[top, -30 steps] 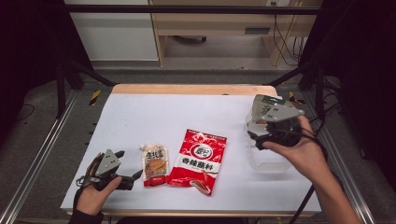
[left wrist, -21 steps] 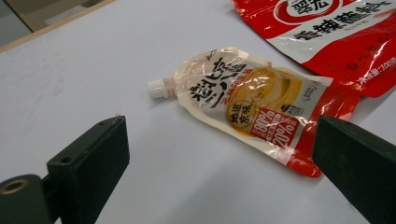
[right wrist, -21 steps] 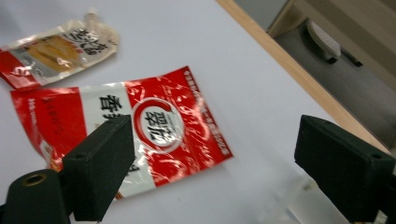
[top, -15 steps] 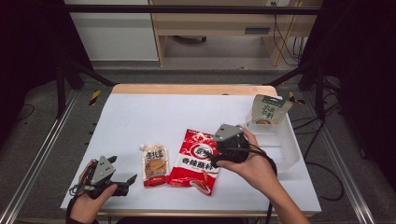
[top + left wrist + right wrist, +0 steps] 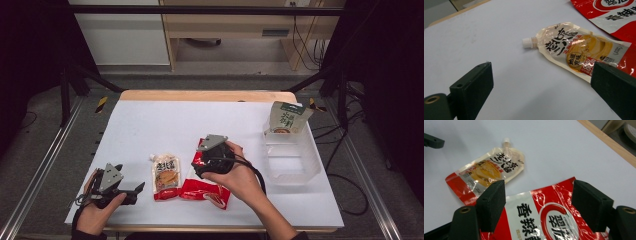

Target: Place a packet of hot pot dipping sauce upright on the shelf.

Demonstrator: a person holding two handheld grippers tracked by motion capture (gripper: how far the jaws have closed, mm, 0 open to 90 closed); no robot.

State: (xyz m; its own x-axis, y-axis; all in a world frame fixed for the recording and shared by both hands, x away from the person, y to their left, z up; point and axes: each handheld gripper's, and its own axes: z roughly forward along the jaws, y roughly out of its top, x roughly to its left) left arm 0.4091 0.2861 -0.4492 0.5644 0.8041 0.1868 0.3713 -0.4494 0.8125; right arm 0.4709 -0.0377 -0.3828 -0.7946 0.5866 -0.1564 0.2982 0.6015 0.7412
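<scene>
White tabletop [image 5: 150, 125], wooden far edge, carrying all items. Clear bin [image 5: 292, 160] at right side, upright green pouch [image 5: 286, 117] leaning in its far end. Red packet [image 5: 207, 187] flat near the front edge, centre; also seen in the right gripper view [image 5: 554, 220] with white panel and black characters. Spouted pouch [image 5: 165, 175] flat just left of the red packet, edges touching or overlapping slightly, white cap toward the far side; in the left gripper view [image 5: 576, 50] lying ahead and to the right, cap [image 5: 527, 42] pointing left.

Right hand-held gripper [image 5: 202, 167] low over the far part of the red packet, grey plate on top, cable trailing toward the wrist. Jaws apart in the right gripper view [image 5: 537, 202], just been closing, red packet beneath and between them, pads not pressing on it; contact with the packet not determinable.

Left hand-held gripper [image 5: 132, 192] resting at the front left corner, pointing right toward the spouted pouch, near but apart from it. Jaws wide apart in the left gripper view [image 5: 541, 90], bare tabletop between them.
</scene>
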